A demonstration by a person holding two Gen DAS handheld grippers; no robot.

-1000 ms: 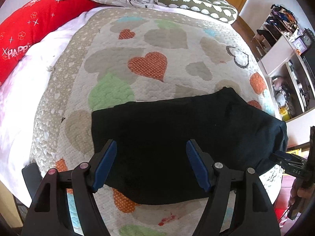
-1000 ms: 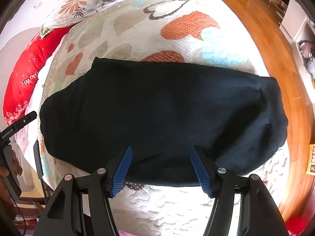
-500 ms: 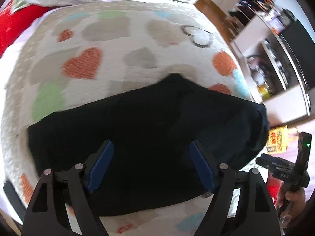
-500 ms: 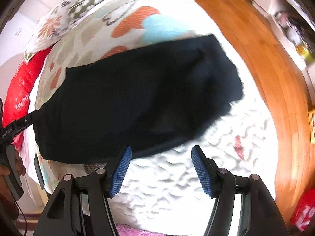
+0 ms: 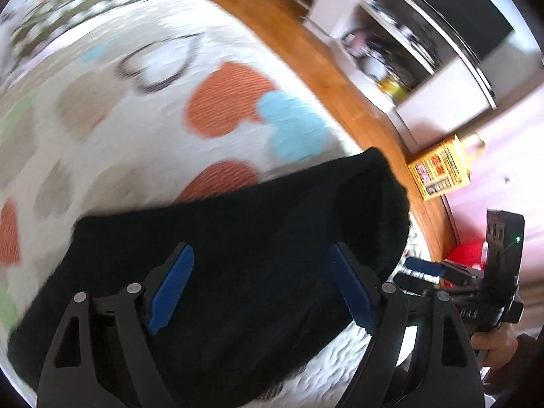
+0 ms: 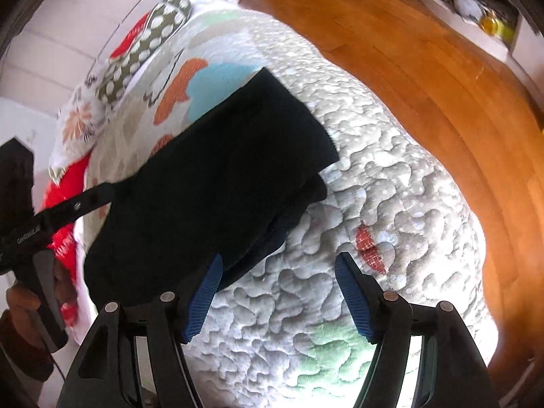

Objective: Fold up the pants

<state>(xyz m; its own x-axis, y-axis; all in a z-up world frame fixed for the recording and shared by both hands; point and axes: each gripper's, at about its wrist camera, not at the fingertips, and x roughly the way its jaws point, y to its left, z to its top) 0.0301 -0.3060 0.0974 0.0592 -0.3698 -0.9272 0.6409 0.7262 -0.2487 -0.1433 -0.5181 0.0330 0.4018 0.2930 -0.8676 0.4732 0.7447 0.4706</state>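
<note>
The black pants lie folded in a long band on the heart-patterned quilt; in the right wrist view they stretch up and left from my gripper. My left gripper is open and empty, hovering over the right half of the pants. My right gripper is open and empty, just off the pants' right end, its left finger by the cloth edge. The right gripper also shows in the left wrist view, beside the pants' end.
The bed edge drops to a wooden floor on the right. White shelving and a yellow box stand beyond it. Pillows and a red cushion lie at the bed's head.
Both grippers have swung right along the pants toward their right end. Both stay open. The pants have not moved.
</note>
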